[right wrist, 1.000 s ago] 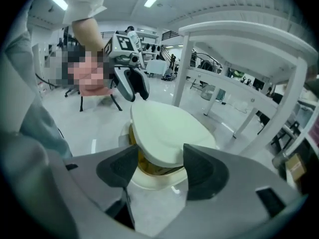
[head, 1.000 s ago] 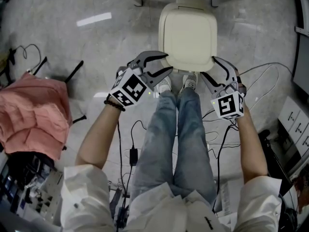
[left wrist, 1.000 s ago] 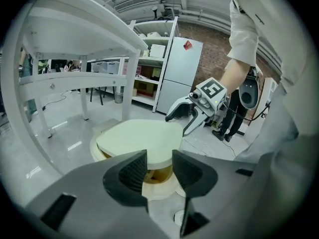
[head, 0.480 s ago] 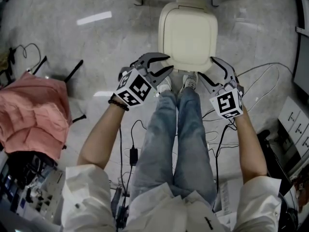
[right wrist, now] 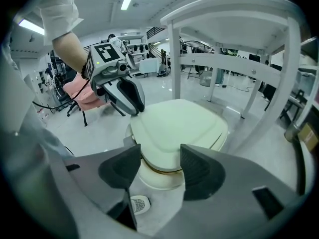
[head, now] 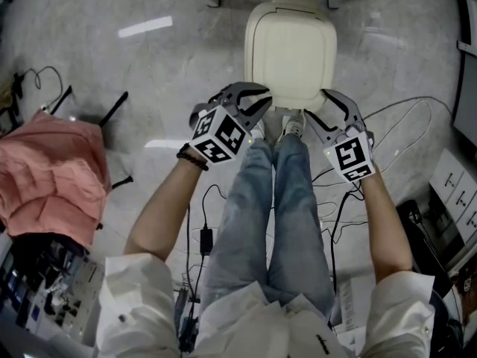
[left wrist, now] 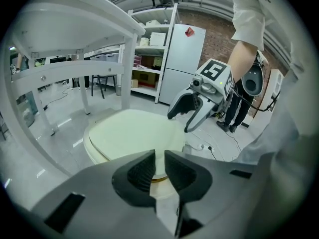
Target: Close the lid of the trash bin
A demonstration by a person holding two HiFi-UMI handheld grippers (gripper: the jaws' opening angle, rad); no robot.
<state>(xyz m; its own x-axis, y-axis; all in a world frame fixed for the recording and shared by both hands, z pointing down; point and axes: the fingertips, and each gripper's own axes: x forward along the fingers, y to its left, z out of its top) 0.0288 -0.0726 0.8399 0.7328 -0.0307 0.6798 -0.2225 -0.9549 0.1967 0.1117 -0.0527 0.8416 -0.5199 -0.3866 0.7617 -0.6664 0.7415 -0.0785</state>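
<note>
The bin (head: 291, 99) stands on the floor (head: 149, 88), right ahead of the person's shoes (head: 292, 125) and between the legs of a white table (left wrist: 75, 34). Its cream lid (head: 291, 51) already looks lowered and lies flat. Both gripper views show a thin dark seam under the front lip, and I cannot tell whether the lid is fully seated.

The left gripper (head: 264, 101) sits at the lid's near left corner. Its jaws have just been closing and are almost together, with only a thin slit between them and nothing in it. The right gripper (head: 319, 104) hangs at the near right corner. Its jaws have narrowed slightly but are plainly apart, and they grasp nothing, since the lid's edge lies beyond them rather than between the pads.

**What could go wrong**
- The lid is smooth and domed, so a push from the jaw tips at its rounded front edge could skid off toward the floor.
- A push on one corner only may rock the light bin or shove it back under the table instead of seating the lid.
- A jaw that catches under the lip would lift the lid again.
- The shoes are close to the base and could nudge the bin.

**Which way the lid points**
- The lid faces straight up.
- Its long axis runs away from the person, with the free front lip nearest the feet.
- The hinge end is on the far side, judging by the narrow block there.
</note>
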